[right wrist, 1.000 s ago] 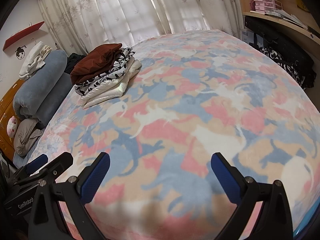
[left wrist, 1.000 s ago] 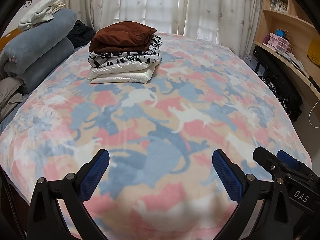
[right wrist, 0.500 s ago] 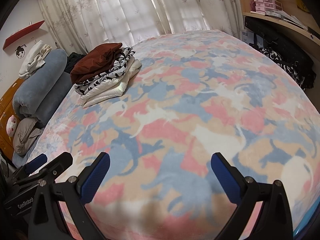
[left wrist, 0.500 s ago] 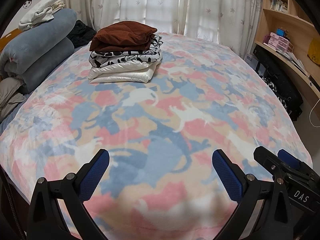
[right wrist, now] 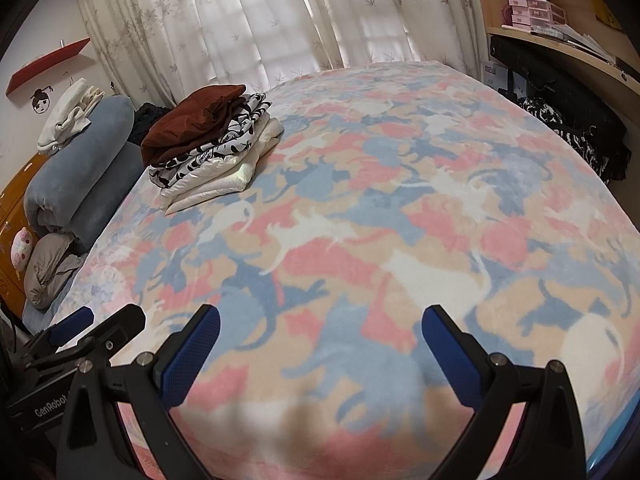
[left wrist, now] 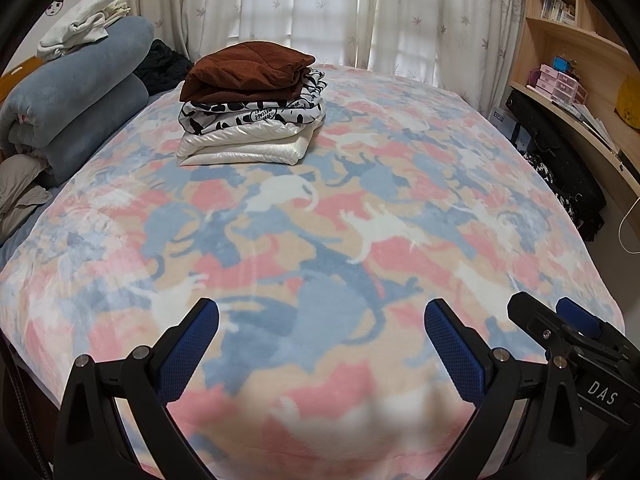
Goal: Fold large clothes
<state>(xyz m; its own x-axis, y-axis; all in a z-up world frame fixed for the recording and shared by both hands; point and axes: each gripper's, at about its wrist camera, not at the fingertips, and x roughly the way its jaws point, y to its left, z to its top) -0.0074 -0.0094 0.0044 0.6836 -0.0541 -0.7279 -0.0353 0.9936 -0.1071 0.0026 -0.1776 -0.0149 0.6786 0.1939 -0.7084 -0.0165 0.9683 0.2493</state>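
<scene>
bed [left wrist: 400, 208] | folded stack [left wrist: 252, 104] far ahead | both hand-held grippers [left wrist: 321, 344] [right wrist: 320, 350] wide, empty

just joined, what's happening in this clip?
A person holds two grippers over a bed covered by a cat-print blanket. The left gripper and right gripper are both open and empty, side by side at the near edge. A pile of folded clothes, brown garment on top, sits at the far left, beside rolled grey-blue bedding. Nothing unfolded lies on the blanket, so no fold is underway.
</scene>
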